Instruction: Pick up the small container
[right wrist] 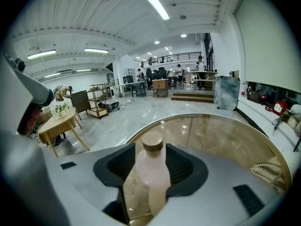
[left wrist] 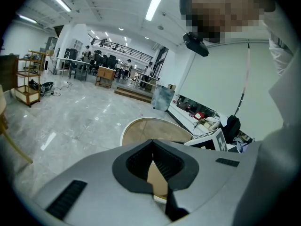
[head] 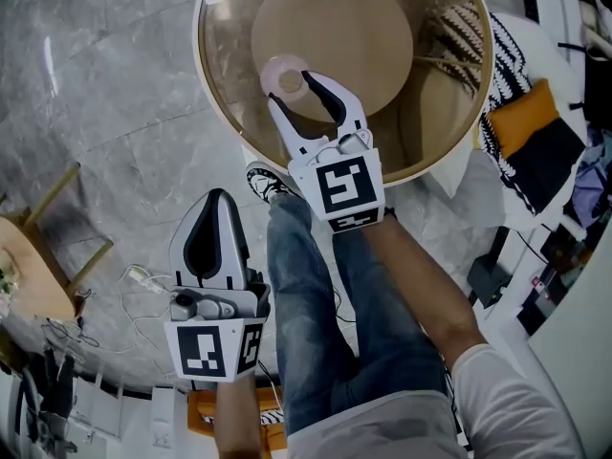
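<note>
Right gripper fingers apart, straddling small container on surface; centre on body below cap, close squarely, lift vertically. Left gripper fingers together, idle.

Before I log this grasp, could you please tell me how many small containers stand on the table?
1: a pale bottle between the right gripper's open jaws, on the table's near side. Others may be hidden.

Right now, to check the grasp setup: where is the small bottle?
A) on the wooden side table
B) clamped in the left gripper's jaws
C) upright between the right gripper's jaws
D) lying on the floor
C: the right gripper view shows the bottle standing upright between the open jaws of the right gripper, on the round glass table.
</note>
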Motion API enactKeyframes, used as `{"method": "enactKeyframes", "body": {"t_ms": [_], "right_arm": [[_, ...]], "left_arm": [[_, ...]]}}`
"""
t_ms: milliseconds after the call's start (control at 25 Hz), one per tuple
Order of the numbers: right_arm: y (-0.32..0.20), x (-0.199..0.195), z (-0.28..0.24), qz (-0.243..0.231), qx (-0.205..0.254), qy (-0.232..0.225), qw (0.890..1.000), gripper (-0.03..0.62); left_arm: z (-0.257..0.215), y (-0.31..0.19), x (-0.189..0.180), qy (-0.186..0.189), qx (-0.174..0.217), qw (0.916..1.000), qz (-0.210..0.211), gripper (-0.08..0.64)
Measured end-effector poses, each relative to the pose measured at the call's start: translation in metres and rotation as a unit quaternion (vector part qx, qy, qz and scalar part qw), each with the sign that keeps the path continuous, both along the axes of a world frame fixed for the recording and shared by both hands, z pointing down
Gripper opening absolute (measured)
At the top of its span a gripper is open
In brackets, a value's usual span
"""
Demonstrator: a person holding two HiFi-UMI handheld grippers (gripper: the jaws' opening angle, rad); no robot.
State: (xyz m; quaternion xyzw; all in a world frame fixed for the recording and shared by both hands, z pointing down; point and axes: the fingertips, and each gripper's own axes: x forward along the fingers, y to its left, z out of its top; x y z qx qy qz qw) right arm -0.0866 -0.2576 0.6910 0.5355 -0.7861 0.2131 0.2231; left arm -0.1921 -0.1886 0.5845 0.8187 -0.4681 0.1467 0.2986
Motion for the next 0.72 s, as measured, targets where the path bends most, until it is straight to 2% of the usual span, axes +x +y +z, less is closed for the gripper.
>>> {"method": "enactKeyframes", "body": {"t_ms": [200, 440, 640, 720], "right_arm": [[-0.013, 0.001, 0.003, 0.010, 0.017, -0.003, 1.000, 0.227], [-0.020, -0.001, 0.012, 0.016, 0.032, 0.010, 0.999, 0.225], [-0.023, -0.002, 0.010, 0.010, 0.054, 0.029, 0.998, 0.203], [-0.023, -0.003, 0.009, 0.006, 0.062, 0.036, 0.997, 0.174]], "left_arm": [[0.003, -0.002, 0.000, -0.002, -0.001, 1.0000, -0.007, 0.017], [0.006, -0.002, -0.001, -0.001, -0.003, 0.9999, -0.015, 0.017], [0.006, -0.001, 0.004, -0.002, -0.004, 0.9999, -0.014, 0.017], [0.006, 0.001, 0.005, -0.001, -0.005, 0.9999, -0.012, 0.017]]}}
